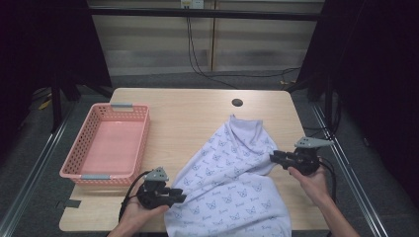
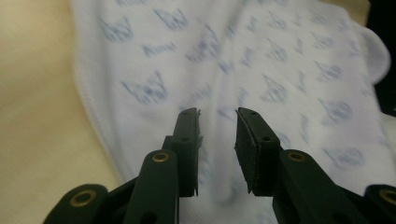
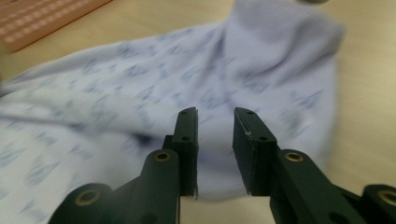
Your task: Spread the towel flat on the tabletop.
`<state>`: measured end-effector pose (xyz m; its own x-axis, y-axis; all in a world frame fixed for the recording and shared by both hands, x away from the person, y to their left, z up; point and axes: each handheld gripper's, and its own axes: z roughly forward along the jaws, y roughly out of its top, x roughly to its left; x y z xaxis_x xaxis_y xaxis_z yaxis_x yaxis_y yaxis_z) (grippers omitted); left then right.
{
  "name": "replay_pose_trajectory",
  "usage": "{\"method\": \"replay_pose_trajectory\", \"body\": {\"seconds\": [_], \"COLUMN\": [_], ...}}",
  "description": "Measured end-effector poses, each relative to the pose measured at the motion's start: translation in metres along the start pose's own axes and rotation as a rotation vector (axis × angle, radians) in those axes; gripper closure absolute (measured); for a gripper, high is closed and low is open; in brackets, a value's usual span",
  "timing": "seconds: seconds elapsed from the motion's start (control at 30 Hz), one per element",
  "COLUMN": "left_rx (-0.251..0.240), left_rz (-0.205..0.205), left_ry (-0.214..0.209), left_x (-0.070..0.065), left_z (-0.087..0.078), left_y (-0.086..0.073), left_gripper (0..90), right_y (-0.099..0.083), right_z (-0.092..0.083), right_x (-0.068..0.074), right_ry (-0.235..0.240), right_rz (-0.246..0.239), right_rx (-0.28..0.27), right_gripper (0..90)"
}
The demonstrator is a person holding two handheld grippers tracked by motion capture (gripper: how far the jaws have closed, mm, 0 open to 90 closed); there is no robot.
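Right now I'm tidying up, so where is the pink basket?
In the high view, the pink basket sits on the table's left side, left of the printed cloth.

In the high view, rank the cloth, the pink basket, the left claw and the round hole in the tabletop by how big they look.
1. Cloth, largest.
2. Pink basket, somewhat smaller.
3. Left claw, much smaller, though it sits nearer the camera.
4. Round hole, smallest; it lies farthest away, but the gap is plain.

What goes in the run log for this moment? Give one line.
cloth: spread on table | left claw: open at cloth edge | right claw: open at cloth edge | basket: empty
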<state>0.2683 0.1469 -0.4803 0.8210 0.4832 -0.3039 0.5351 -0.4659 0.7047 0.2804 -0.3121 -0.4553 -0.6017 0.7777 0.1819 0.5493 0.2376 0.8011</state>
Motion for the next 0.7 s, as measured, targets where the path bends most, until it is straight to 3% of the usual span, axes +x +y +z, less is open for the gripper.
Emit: {"method": "replay_pose_trajectory", "body": {"seconds": [0.03, 0.07, 0.2, 0.27, 0.37, 0.43, 0.5, 0.53, 0.57, 0.7], "left_rx": [-0.016, -0.032, -0.03, -0.043, -0.003, 0.031, 0.041, 0.051, 0.053, 0.067], "left_rz": [-0.014, -0.018, -0.023, -0.034, -0.008, 0.02, 0.03, 0.04, 0.055, 0.044], "left_ry": [-0.009, 0.009, 0.039, 0.034, 0.042, 0.073, 0.088, 0.099, 0.106, 0.074], "left_x": [0.005, 0.009, 0.026, 0.032, 0.032, 0.029, 0.027, 0.026, 0.024, 0.017], "left_z": [0.003, 0.007, 0.027, 0.036, 0.042, 0.044, 0.041, 0.039, 0.036, 0.027], "left_y": [0.005, 0.01, 0.028, 0.031, 0.029, 0.025, 0.022, 0.021, 0.018, 0.008], "left_gripper": [71.0, 71.3, 68.6, 67.9, 67.8, 67.8, 71.7, 74.6, 77.6, 82.3], "right_y": [-0.004, -0.009, -0.019, -0.019, -0.021, -0.025, -0.026, -0.026, -0.028, -0.028], "right_z": [0.001, 0.004, 0.024, 0.035, 0.045, 0.048, 0.045, 0.043, 0.039, 0.02], "right_x": [0.003, 0.006, 0.006, 0.004, 0.004, 0.007, 0.01, 0.011, 0.01, -0.002], "right_ry": [0.032, 0.055, 0.053, 0.046, 0.053, 0.043, 0.057, 0.034, 0.027, -0.024], "right_rz": [0.0, -0.012, -0.002, -0.006, -0.027, -0.066, -0.082, -0.088, -0.083, -0.026], "right_rx": [0.03, 0.059, 0.116, 0.142, 0.167, 0.181, 0.197, 0.21, 0.208, 0.163], "right_gripper": [78.1, 78.2, 62.9, 55.7, 50.8, 54.4, 78.5, 84.9, 86.3, 87.2]}}
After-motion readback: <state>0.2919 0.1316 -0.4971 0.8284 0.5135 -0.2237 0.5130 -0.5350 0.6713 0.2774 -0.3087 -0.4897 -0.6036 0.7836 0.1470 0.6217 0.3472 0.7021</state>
